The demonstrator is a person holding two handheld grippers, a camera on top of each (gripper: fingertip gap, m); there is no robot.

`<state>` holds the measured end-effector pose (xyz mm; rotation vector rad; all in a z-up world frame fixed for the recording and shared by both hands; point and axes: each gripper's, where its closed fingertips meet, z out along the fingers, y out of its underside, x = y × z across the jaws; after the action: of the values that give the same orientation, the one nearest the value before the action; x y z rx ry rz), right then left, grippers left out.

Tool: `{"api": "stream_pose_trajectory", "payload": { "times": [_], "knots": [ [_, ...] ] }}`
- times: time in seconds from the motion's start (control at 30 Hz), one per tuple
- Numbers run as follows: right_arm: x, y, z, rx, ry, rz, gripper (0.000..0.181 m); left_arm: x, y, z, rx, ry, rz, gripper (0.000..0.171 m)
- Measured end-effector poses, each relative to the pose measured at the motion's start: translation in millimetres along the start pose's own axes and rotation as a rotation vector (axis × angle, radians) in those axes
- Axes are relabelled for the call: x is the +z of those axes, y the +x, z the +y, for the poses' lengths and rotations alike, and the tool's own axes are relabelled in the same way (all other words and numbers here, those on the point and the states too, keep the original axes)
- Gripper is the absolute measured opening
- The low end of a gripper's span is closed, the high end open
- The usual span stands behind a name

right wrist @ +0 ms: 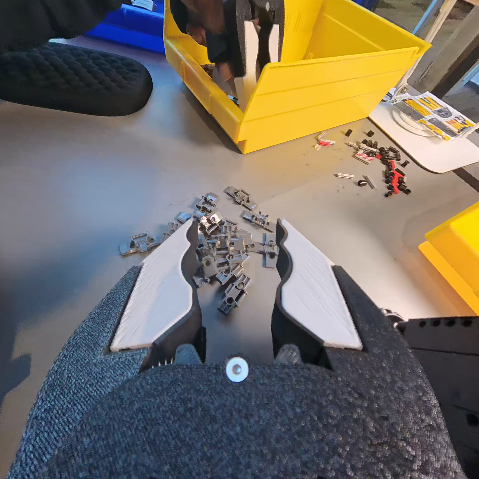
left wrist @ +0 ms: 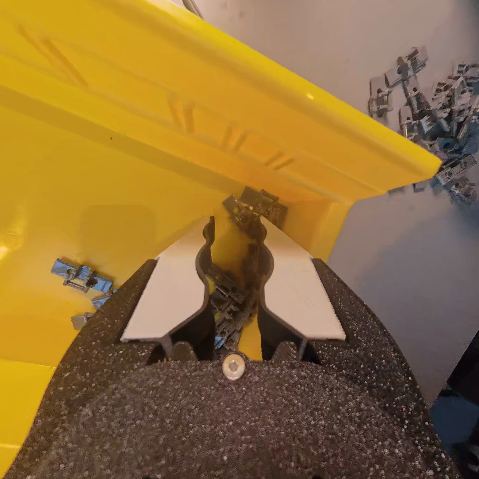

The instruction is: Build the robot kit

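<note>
Right claw (right wrist: 234,225): fingers spread wide apart, nothing between them, hovering just above the pile.
Pile of grey track links (right wrist: 223,248): roughly twenty-five to thirty small grey plastic pieces heaped on the grey table (right wrist: 77,181), a few lying loose at the edges; exact count cannot be told.
Left claw (left wrist: 237,225): inside the yellow bin (left wrist: 129,129), fingers nearly together; several grey links (left wrist: 230,293) sit between them, though a firm grip cannot be told.
Loose links in bin: three by the claw's left side (left wrist: 83,276), a small cluster in the corner (left wrist: 255,204).
Yellow bins: two, the second (right wrist: 456,259) at the right edge.
Small black and red parts (right wrist: 388,166): scattered beyond the pile, many, uncounted.
Printed sheet (right wrist: 430,114): one, far right.
</note>
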<state>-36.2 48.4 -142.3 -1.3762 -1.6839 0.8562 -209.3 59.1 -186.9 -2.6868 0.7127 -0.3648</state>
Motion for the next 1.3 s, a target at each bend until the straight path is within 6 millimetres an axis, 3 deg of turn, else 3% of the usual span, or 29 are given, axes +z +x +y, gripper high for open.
{"api": "stream_pose_trajectory", "payload": {
  "times": [0.1,0.2,0.27,0.37,0.43,0.5,0.57,0.7,0.8,0.9,0.97,1.1,1.3],
  "knots": [
    [-1.9,2.5,1.5,0.013,0.014,0.006,0.059,0.9,-3.7,1.0,0.027,-0.018,-0.050,0.025],
    [-1.0,3.2,-1.1,0.017,0.031,0.005,0.058,1.0,-12.3,2.2,0.084,-0.055,-0.137,0.006],
    [-0.8,3.6,-5.9,0.004,0.047,0.015,0.057,-0.7,-16.6,2.2,0.087,-0.059,-0.153,0.006],
    [-3.1,4.1,-17.8,-0.013,0.086,0.031,0.056,-23.8,-18.7,-6.9,0.058,0.049,-0.161,0.005],
    [-6.0,5.6,-30.8,-0.038,0.136,0.057,0.057,-55.7,2.6,-27.4,0.052,0.226,-0.094,0.005],
    [-8.0,5.2,-48.5,-0.066,0.206,0.079,0.058,-88.1,44.9,-49.4,0.080,0.411,0.050,0.005],
    [-8.1,1.0,-69.0,-0.093,0.282,0.092,0.061,-105.1,88.3,-62.8,0.113,0.525,0.186,0.005],
    [0.8,-14.5,-97.2,-0.177,0.363,0.110,0.070,-94.3,159.8,-71.4,0.091,0.622,0.466,0.005],
    [4.8,-25.4,-102.4,-0.226,0.374,0.111,0.059,-76.2,186.6,-68.7,0.045,0.639,0.600,0.005],
    [2.7,-35.3,-98.2,-0.296,0.362,0.105,0.030,-70.1,192.1,-68.2,-0.004,0.670,0.662,0.005],
    [1.9,-37.7,-95.3,-0.300,0.347,0.104,0.030,-68.2,194.7,-67.0,-0.015,0.673,0.690,0.005],
    [-1.5,-37.2,-91.2,-0.300,0.330,0.113,0.057,-68.7,194.8,-68.6,-0.019,0.691,0.699,0.005],
    [-2.2,-31.7,-89.4,-0.274,0.324,0.126,0.043,-68.8,198.3,-68.0,-0.003,0.698,0.715,0.005]
  ]
}}
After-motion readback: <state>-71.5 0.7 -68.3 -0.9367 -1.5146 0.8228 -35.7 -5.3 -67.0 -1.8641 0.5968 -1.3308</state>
